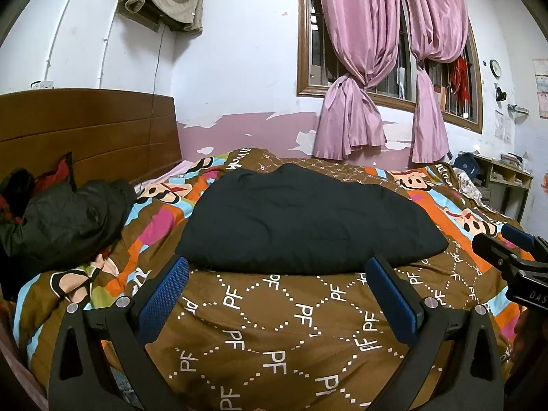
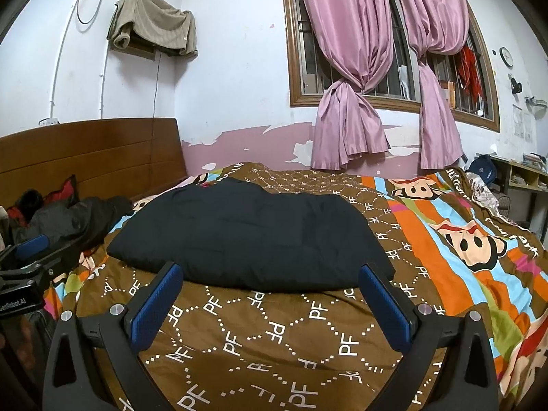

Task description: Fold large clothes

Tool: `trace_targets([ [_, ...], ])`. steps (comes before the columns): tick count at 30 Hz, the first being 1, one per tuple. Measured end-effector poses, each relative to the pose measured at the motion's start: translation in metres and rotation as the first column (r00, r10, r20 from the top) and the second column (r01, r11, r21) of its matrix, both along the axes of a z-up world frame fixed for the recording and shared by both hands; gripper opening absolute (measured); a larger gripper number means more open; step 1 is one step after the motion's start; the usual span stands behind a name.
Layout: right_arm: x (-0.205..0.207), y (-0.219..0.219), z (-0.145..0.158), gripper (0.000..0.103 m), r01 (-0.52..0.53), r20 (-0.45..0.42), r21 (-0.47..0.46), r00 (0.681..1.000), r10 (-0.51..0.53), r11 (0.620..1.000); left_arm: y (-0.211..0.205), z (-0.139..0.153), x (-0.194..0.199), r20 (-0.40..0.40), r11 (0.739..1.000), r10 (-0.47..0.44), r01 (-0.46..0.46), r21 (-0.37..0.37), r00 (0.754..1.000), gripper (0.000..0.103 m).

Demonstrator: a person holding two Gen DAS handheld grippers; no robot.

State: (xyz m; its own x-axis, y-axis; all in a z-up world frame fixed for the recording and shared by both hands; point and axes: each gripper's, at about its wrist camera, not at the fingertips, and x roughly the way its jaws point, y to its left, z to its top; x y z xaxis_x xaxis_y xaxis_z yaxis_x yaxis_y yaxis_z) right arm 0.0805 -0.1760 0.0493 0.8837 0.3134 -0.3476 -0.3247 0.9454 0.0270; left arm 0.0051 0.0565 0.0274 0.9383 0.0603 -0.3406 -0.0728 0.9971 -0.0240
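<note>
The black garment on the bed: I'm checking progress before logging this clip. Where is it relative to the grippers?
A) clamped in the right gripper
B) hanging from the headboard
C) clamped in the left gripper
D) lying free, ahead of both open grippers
D: the black garment lies flat on the patterned bedspread, beyond the left gripper and right gripper, both spread wide with nothing between their fingers.

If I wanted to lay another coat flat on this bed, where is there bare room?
The brown quilt is bare in front of the folded black garment, and on its striped part towards the shelf. It is crowded by the headboard, where a dark jacket pile lies.

A home bedroom: bed with wooden headboard [image 1: 85, 130], patterned quilt [image 1: 274, 325], pink curtains [image 1: 356, 61].
</note>
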Motion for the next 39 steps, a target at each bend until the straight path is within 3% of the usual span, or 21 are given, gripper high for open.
trace_targets([
  [39, -0.0004, -0.0001, 0.0004, 0.103, 0.0, 0.001, -0.001, 1.0, 0.0, 1.0, -0.0033, 0.0009, 0.0014, 0.002, 1.0, -0.005, 0.005, 0.006, 1.0, 0.101],
])
